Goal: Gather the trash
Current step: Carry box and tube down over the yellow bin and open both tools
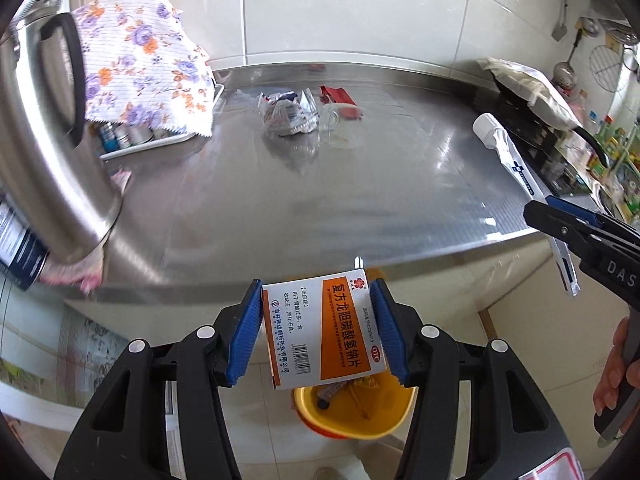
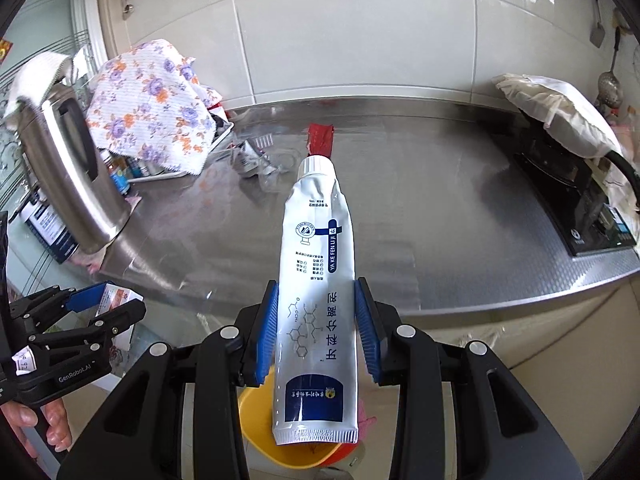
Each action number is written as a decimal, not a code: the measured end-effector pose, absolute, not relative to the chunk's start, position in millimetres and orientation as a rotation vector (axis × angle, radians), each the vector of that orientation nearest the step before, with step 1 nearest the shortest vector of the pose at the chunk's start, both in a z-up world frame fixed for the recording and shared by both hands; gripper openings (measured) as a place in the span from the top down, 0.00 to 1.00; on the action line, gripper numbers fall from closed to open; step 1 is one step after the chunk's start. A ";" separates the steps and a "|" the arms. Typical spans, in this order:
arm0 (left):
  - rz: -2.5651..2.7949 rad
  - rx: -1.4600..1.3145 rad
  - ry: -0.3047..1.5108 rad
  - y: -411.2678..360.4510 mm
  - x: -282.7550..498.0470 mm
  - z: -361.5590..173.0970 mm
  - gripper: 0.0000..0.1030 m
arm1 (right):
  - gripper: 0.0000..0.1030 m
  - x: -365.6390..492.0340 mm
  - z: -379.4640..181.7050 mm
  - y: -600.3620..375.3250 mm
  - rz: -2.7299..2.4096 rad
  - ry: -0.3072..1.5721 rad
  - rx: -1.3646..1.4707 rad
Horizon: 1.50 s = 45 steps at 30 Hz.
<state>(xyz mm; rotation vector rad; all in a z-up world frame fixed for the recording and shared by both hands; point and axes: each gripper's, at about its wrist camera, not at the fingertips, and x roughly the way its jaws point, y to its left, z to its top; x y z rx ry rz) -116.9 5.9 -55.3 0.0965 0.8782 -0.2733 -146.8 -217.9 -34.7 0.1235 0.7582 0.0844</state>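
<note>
My left gripper (image 1: 318, 330) is shut on a white and orange medicine box (image 1: 324, 328), held off the counter's front edge above a yellow bin (image 1: 356, 412) on the floor. My right gripper (image 2: 316, 328) is shut on a white toothpaste tube (image 2: 316, 280), cap pointing away, also over the yellow bin (image 2: 260, 428). The tube (image 1: 516, 172) and right gripper (image 1: 568, 232) show at the right of the left wrist view. The left gripper (image 2: 104, 308) with the box (image 2: 114, 300) shows at the lower left of the right wrist view. Crumpled wrappers (image 1: 292, 112) and a red wrapper (image 1: 338, 96) lie on the steel counter (image 1: 360, 200).
A steel kettle (image 1: 44, 152) stands at the counter's left, beside a tray of small bottles under a floral cloth (image 1: 140, 60). A black stove (image 2: 576, 208) with a cloth-covered pan (image 2: 560, 112) sits at the right. Tiled wall behind. A hand (image 1: 616, 368) holds the right gripper's handle.
</note>
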 end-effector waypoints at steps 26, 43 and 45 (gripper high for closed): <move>-0.213 0.073 1.131 -11.3 -203.4 -161.9 0.48 | 0.62 -244.2 -113.4 -211.7 0.275 0.998 0.094; -0.273 0.189 1.468 -19.3 -141.4 -337.6 0.48 | 0.62 -164.2 -321.6 -193.9 0.311 1.439 0.168; -0.269 0.202 1.499 -21.8 -133.9 -352.5 0.48 | 0.62 -156.1 -338.2 -192.4 0.308 1.468 0.191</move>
